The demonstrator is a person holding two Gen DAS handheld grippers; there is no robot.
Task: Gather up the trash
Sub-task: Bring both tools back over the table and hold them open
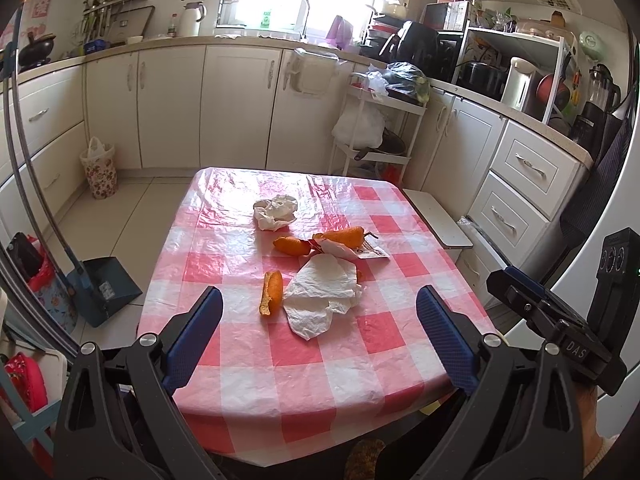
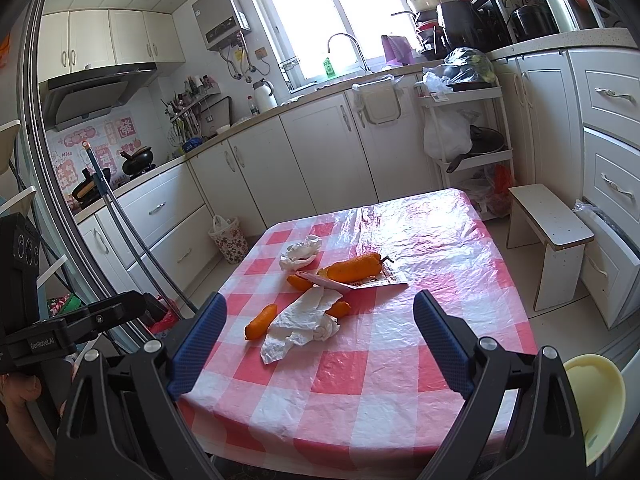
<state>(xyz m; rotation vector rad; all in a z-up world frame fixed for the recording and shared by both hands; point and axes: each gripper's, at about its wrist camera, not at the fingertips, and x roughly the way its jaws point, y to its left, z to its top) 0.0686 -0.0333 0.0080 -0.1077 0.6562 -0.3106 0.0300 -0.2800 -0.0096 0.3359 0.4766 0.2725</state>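
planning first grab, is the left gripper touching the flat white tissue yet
Apart. In the left wrist view the left gripper is open, both fingertips short of the flat white tissue, with checked tablecloth visible between each and the paper.

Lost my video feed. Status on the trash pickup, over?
Left tool and right tool open, empty, short of table. Tissues, orange peels, wrapper untouched. Nothing blocking.

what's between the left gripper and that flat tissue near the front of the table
Nothing visible. The open left gripper hovers over bare checked tablecloth, and the flat tissue lies just ahead. An orange peel strip sits beside the tissue's left edge, not in the path.
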